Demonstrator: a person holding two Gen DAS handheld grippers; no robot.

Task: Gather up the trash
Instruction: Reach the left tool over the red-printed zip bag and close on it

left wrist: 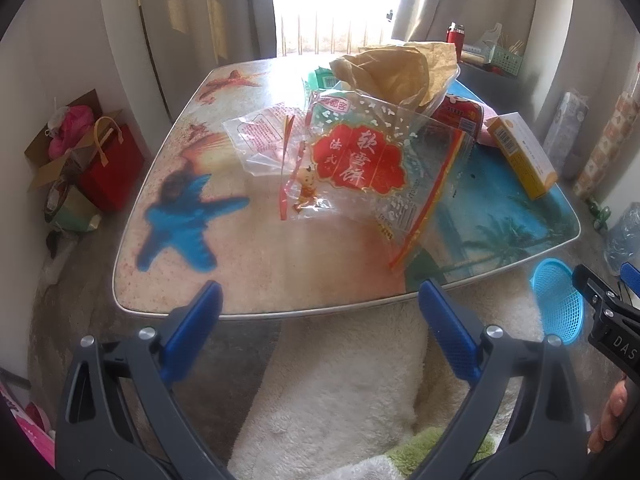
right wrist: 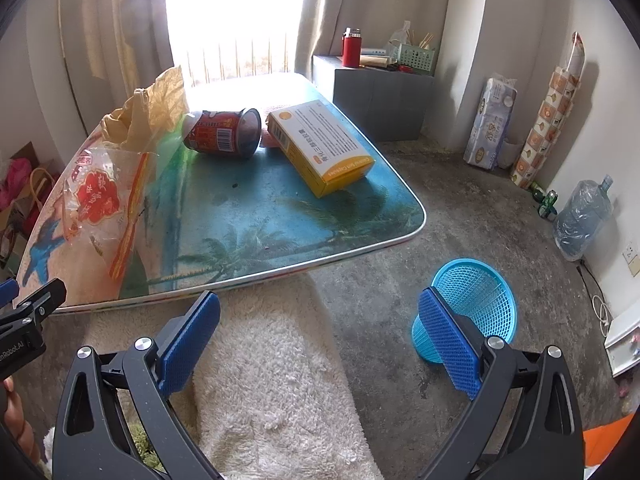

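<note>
Left wrist view: left gripper (left wrist: 320,332), fingers wide and holding nothing, hung over the near edge of the worktop (left wrist: 248,280). Clear snack wrapper (left wrist: 352,160) lay mid-worktop; crumpled brown bag (left wrist: 400,76) behind it; yellow box (left wrist: 524,152) at the worktop's right edge.

Right wrist view: right gripper (right wrist: 320,332), fingers wide, empty. Red can (right wrist: 224,132) lay on its side on the worktop, beside the yellow box. Blue mesh basket (right wrist: 480,296) lay tipped on the floor right of the worktop.
</note>
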